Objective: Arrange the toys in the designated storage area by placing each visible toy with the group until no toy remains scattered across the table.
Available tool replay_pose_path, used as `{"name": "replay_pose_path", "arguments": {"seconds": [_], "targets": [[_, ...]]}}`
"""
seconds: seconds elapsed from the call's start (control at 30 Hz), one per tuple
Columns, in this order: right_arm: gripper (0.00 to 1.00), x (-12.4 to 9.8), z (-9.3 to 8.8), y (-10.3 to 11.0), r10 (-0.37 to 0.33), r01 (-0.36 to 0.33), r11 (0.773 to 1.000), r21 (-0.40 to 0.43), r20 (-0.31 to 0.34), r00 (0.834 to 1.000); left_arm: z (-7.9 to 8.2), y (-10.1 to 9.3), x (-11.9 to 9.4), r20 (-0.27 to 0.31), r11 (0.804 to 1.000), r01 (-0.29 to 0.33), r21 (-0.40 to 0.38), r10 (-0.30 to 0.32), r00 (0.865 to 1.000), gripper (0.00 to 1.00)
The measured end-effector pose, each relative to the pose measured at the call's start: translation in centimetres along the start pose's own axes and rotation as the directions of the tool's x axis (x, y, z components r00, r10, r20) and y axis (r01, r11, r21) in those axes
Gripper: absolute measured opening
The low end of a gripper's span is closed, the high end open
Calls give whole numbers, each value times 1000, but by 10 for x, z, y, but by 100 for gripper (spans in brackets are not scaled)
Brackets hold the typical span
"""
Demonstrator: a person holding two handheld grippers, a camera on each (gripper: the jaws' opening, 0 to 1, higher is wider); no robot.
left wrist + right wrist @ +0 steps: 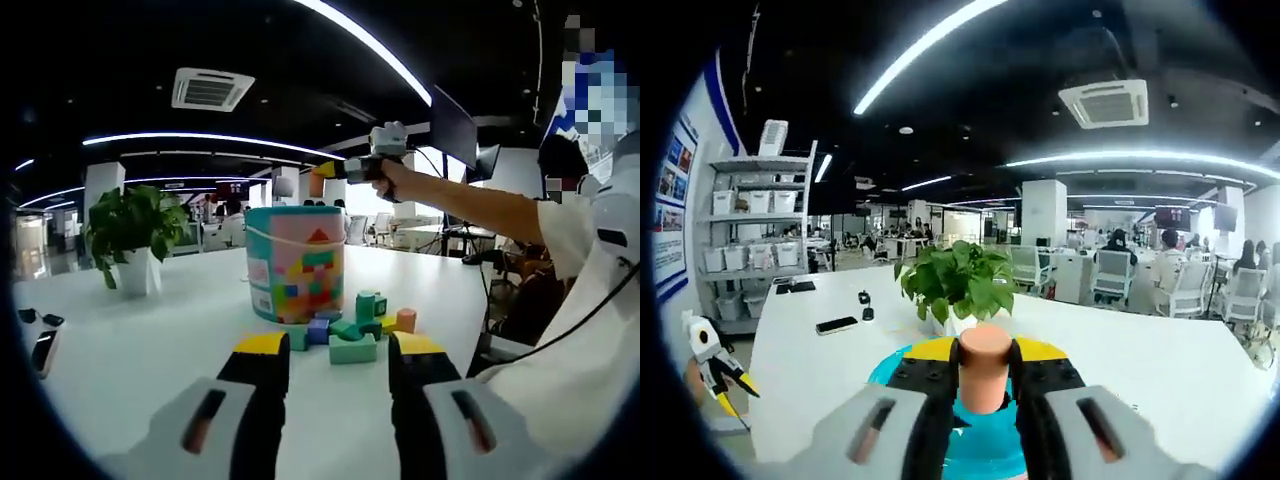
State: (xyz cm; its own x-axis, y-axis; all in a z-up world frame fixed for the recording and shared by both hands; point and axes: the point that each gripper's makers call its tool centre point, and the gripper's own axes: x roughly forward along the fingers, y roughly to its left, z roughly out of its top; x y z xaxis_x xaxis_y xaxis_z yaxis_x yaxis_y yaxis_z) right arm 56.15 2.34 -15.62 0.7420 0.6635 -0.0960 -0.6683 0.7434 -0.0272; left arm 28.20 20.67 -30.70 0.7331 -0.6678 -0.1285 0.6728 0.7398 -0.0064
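A colourful toy bucket (296, 262) stands on the white table (150, 350), with several toy blocks (352, 328) in green, blue, yellow and orange heaped at its right foot. My left gripper (338, 362) is open, low over the table just short of the blocks. My right gripper (332, 170) is held up above the bucket at the end of a person's outstretched arm. In the right gripper view that gripper (983, 382) is shut on an orange cylinder block (984, 378), right over the teal bucket rim (990, 440).
A potted plant (134, 236) stands on the table left of the bucket, also the potted plant (958, 284) beyond the bucket. A phone (836, 325) and small items lie on the far table. Dark devices (40, 340) lie at the left edge. Chairs and people sit behind.
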Motion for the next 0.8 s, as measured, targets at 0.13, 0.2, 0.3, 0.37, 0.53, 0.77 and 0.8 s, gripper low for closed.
{"name": "replay_pose_path", "arguments": {"seconds": [0.13,0.2,0.3,0.37,0.53,0.77,0.8], "targets": [[20,11,-8,-9,-14,14,998,56,-9,1000,2,3,-2,9,1000,-10,-9,10,1000,40],[20,16,-11,-12,-32,33,998,46,-22,999,3,3,-4,12,1000,-10,-7,10,1000,40],[20,19,-18,-11,-27,29,998,60,-38,999,2,5,-5,9,1000,-13,-5,13,1000,40],[20,21,-20,0,0,1,999,46,-29,1000,1,7,-4,9,1000,-15,-11,15,1000,40],[20,27,-29,1,-45,44,999,-11,-72,996,-1,5,-3,4,1000,-11,-14,11,1000,40],[21,21,-48,9,-18,8,997,-74,-140,990,-1,4,-3,3,1000,-11,-13,11,1000,40],[21,22,-45,7,-28,16,995,-96,-127,992,-1,5,-4,4,1000,-15,-14,15,1000,40]]}}
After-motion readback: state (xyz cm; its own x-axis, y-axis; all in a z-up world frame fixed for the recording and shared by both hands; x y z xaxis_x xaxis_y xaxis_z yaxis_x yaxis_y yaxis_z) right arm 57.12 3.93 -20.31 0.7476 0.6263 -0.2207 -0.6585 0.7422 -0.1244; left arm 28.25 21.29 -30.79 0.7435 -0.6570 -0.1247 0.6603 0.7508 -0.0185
